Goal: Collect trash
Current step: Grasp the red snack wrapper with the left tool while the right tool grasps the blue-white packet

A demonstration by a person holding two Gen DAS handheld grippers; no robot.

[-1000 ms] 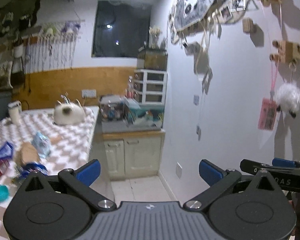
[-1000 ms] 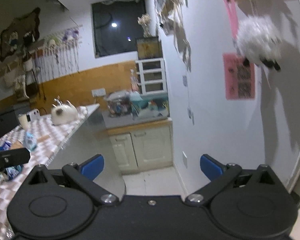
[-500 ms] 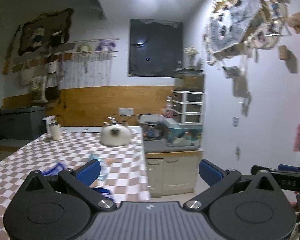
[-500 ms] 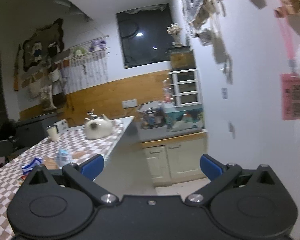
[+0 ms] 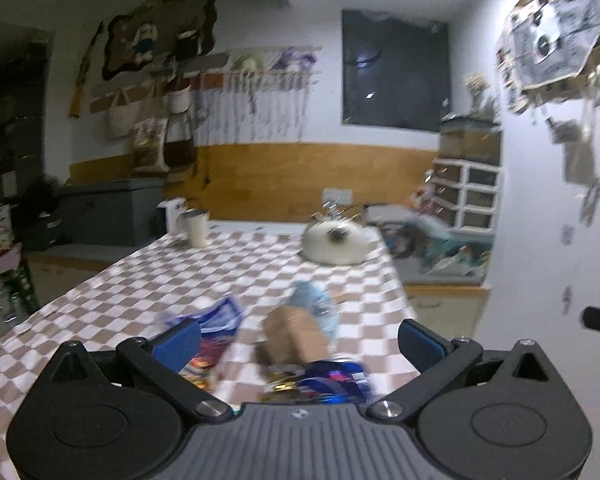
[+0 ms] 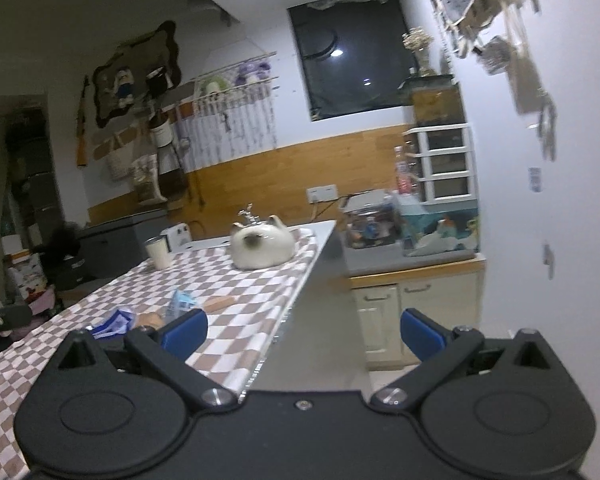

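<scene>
The left gripper is hanging over the near end of the checkered table, its blue-padded fingers standing wide apart and gripping nothing. Directly between and just beyond those fingers the trash is lying in a loose heap on the cloth: a shiny blue wrapper closest in, a brown crumpled paper piece right behind it, a clear plastic bag touching the paper's far side, and a blue-and-white packet just past the left finger. All of it is blurred, so finer detail is not showing. The right gripper is hovering off the table's right edge, its fingers likewise spread wide and empty; the left finger is overlapping the cloth while the right one is hanging over the floor in front of the cream cabinet. From this view the blue-and-white packet and the clear plastic bag are sitting just beyond the left finger. Farther out, a white cat-shaped teapot is resting near the table's far right corner, and a white mug is standing well apart from it at the far left side. Beyond the table, a white drawer unit is standing on the counter against the wood-panelled wall.
</scene>
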